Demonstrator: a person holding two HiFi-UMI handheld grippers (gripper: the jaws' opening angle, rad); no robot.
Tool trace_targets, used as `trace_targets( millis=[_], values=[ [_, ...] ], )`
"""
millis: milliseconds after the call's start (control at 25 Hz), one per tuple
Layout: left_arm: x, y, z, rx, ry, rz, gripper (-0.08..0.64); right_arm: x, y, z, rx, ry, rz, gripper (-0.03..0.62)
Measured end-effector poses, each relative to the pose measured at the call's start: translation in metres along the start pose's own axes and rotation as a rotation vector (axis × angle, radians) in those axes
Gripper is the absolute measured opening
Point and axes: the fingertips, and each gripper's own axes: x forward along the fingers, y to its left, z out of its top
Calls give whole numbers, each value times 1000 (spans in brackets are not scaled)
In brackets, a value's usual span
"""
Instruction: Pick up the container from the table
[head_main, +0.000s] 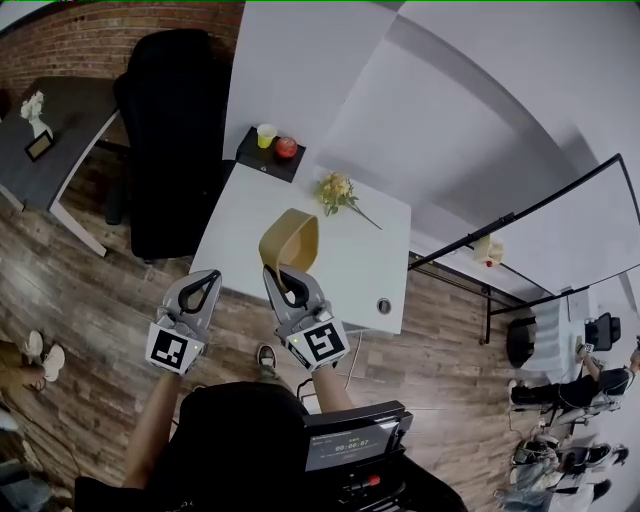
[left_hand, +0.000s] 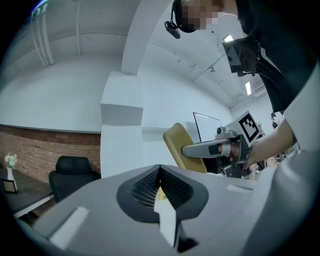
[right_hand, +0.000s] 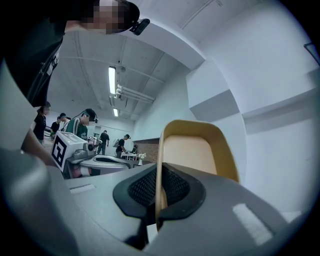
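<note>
Tan and tipped up on its side, the container (head_main: 290, 240) is hanging in the air over the near edge of the white bench (head_main: 240, 215). The right hand-held gripper (head_main: 285, 283) is pinching its rim tight. The left hand-held gripper (head_main: 203, 288) is hovering just beside it, squeezed closed with nothing in it. Yellow flowers (head_main: 337, 190) are lying near the bench's far edge.
</note>
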Motion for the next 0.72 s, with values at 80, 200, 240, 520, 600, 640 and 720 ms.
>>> trace_targets(
  millis=[80, 200, 240, 520, 600, 640, 720],
  values=[
    [1, 0, -2, 0, 4, -2, -6, 0, -1, -1, 2, 0, 0, 15],
    [2, 0, -4, -5, 8, -5, -6, 1, -3, -1, 4, 3, -4, 15],
    [2, 0, -4, -6, 8, -6, -6, 1, -3, -1, 4, 4, -6, 15],
    [0, 1, -5, -1, 16, -7, -6, 1, -2, 1, 7, -5, -8, 15],
    [1, 0, -6, 0, 19, -8, -6, 0, -3, 2, 6, -5, -6, 15],
    [2, 0, -6, 0, 20, -9, -6, 1, -3, 2, 5, -5, -5, 15],
    [3, 0, -6, 2, 24, -11, -6, 1, -4, 3, 3, -3, -2, 15]
  ],
)
